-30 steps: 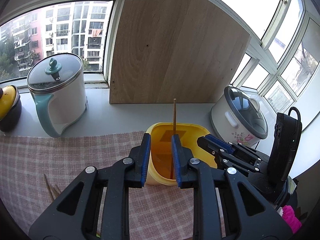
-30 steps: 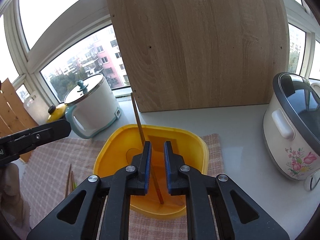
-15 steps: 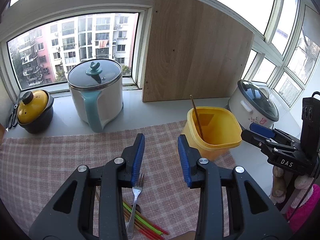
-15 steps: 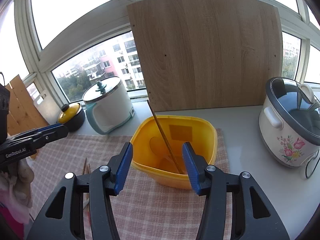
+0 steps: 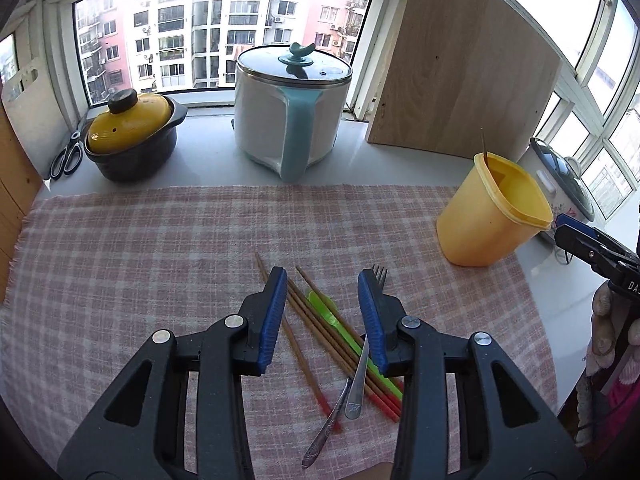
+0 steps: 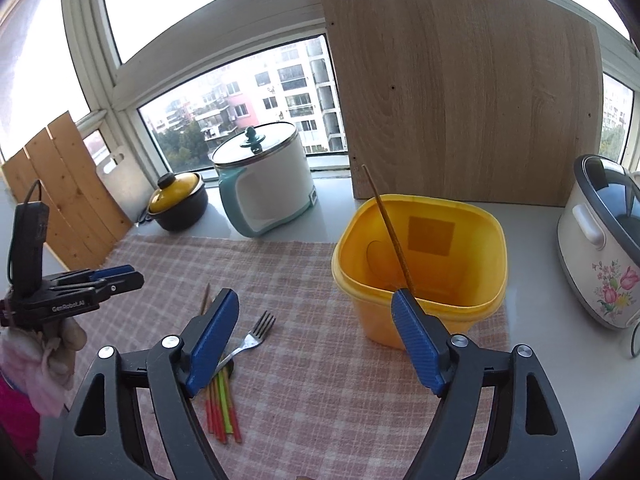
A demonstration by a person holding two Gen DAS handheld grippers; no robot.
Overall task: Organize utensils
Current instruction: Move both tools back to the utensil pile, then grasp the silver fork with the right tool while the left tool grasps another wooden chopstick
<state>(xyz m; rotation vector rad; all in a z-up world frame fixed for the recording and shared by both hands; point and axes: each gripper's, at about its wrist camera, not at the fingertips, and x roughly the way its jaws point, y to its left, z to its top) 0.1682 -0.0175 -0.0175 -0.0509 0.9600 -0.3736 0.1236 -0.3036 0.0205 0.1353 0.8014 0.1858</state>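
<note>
A yellow plastic tub (image 5: 492, 216) (image 6: 420, 268) stands at the right of the checked cloth with one brown chopstick (image 6: 390, 228) leaning inside it. Several brown, red-tipped and green chopsticks (image 5: 320, 320) (image 6: 220, 408) lie on the cloth with a metal fork (image 5: 360, 368) (image 6: 250, 340) across them. My left gripper (image 5: 322, 312) is open and empty, hovering just above the chopsticks and fork. My right gripper (image 6: 316, 336) is open wide and empty, in front of the tub; it also shows in the left wrist view (image 5: 592, 248).
A white and teal electric pot (image 5: 288, 112), a black pot with a yellow lid (image 5: 132, 140) and scissors (image 5: 66, 156) stand along the windowsill. A wooden board (image 6: 460, 92) leans at the back. A flowered rice cooker (image 6: 604, 252) stands right of the tub.
Both grippers pulled back from the tub and opened; the chopstick stayed in the tub. My left gripper swung left and down over the chopsticks and fork.
</note>
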